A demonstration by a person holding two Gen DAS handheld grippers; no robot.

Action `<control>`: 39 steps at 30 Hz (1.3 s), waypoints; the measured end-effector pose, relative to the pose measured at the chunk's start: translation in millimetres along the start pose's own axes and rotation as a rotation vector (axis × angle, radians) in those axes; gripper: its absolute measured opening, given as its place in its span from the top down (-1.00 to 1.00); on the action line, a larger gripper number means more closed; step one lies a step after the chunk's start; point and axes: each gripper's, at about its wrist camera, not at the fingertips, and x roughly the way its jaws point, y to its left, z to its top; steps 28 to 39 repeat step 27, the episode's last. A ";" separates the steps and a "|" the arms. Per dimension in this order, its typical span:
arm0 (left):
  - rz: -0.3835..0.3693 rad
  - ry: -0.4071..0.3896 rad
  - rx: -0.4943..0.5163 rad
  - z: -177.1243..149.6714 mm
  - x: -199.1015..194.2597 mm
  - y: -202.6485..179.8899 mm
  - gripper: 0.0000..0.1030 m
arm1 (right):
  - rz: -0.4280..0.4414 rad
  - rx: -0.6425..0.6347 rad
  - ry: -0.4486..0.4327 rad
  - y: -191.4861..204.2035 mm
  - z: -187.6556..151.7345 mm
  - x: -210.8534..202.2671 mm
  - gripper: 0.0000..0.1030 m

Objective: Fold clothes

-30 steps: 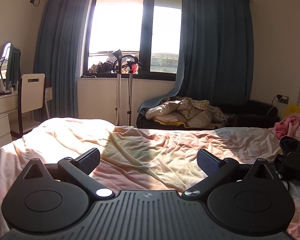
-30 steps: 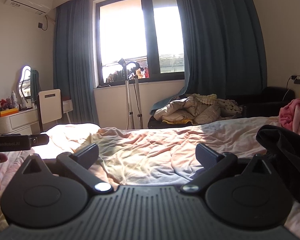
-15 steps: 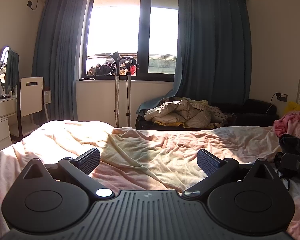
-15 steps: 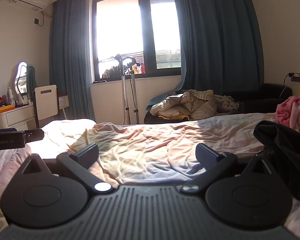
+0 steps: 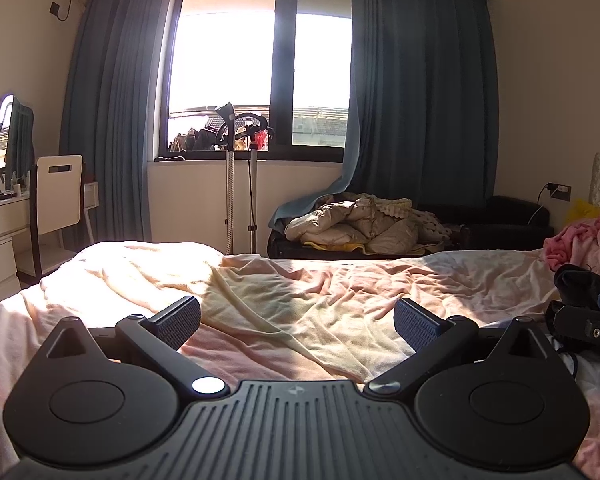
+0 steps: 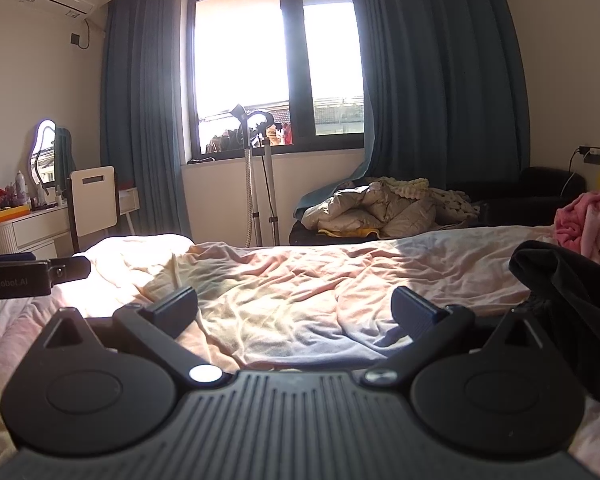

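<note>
Both the left gripper (image 5: pixel 298 322) and right gripper (image 6: pixel 294 310) hover released; lower squarely onto the near garment (image 5: pixel 300 312) edge before pinching.

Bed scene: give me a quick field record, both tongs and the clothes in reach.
left tongs: open, empty, over the bed
right tongs: open, empty, over the bed
yellow cloth: crumpled on the bed, unfolded
black garment: at the right tongs' right side
pink clothes: heaped at far right
</note>
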 end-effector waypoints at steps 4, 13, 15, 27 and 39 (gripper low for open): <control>-0.001 -0.003 0.000 -0.5 -0.4 0.3 -1.00 | -0.001 0.000 0.001 0.1 -0.6 0.6 -1.00; -0.005 0.003 -0.006 -0.6 0.1 0.9 -1.00 | 0.000 -0.002 0.007 0.0 -1.5 2.4 -1.00; -0.005 0.005 -0.003 -0.8 -0.2 -0.1 -1.00 | 0.000 -0.001 0.008 -0.2 -1.9 2.3 -1.00; -0.017 0.004 0.003 -0.3 -0.7 0.4 -1.00 | 0.001 -0.001 0.015 -1.7 -2.6 3.1 -1.00; -0.017 0.004 0.003 -0.3 -0.7 0.4 -1.00 | 0.001 -0.001 0.015 -1.7 -2.6 3.1 -1.00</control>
